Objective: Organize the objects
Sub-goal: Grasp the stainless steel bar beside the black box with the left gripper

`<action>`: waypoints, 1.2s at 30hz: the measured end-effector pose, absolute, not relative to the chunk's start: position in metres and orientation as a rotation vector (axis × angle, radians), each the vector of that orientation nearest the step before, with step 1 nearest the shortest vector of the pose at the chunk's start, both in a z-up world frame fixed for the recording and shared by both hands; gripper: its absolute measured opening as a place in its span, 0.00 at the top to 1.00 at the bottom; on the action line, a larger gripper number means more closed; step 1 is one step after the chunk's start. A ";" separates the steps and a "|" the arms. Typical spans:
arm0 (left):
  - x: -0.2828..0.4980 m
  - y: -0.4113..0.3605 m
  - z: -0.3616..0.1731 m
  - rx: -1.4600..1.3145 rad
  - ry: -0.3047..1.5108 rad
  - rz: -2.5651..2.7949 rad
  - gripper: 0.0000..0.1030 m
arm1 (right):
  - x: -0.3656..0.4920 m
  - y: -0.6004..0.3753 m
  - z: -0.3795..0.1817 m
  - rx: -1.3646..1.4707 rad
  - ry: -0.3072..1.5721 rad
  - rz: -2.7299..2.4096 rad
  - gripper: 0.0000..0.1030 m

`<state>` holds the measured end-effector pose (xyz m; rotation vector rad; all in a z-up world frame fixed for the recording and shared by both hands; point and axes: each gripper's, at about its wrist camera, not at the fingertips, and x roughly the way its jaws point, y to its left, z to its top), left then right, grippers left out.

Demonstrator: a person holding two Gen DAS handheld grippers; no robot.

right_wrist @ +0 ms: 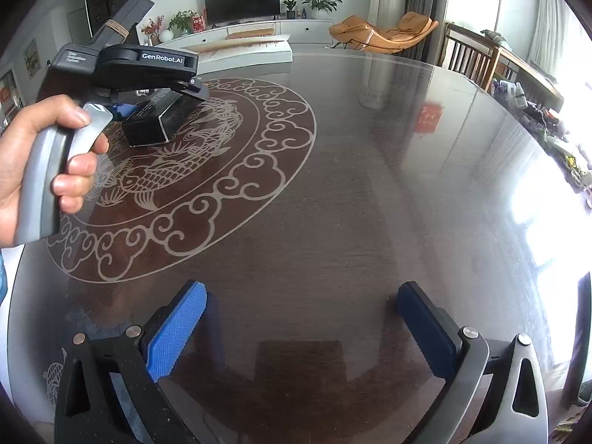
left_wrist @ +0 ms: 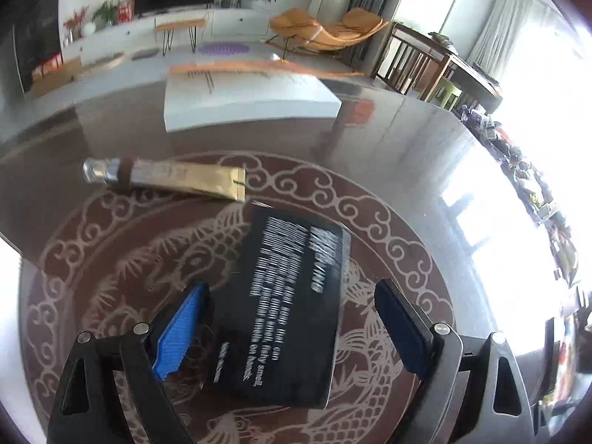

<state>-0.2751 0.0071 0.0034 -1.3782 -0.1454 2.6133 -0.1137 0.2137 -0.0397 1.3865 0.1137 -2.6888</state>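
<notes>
1. Bench (right_wrist: 370, 185): dark glossy top with dragon medallion.
2. Black box (left_wrist: 285, 303): lies on medallion, between left tongs (left_wrist: 292, 333), jaws wide, not gripping.
3. Right tongs (right_wrist: 303, 333): wide, holding nothing.
4. Gold tube (left_wrist: 166, 177): lies beyond box, near it.

White print on black box (left_wrist: 292, 307) was motion-smeared, mostly unreadable. Left gripper (right_wrist: 148, 100) covered box's far end in right wrist view. Clutter on side table (left_wrist: 532, 185), right edge, was too small to identify; window washed out.
</notes>
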 end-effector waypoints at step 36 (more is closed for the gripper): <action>-0.379 -0.084 -0.011 -1.435 0.273 2.436 0.00 | -0.114 0.214 -0.040 1.386 0.114 -2.687 0.00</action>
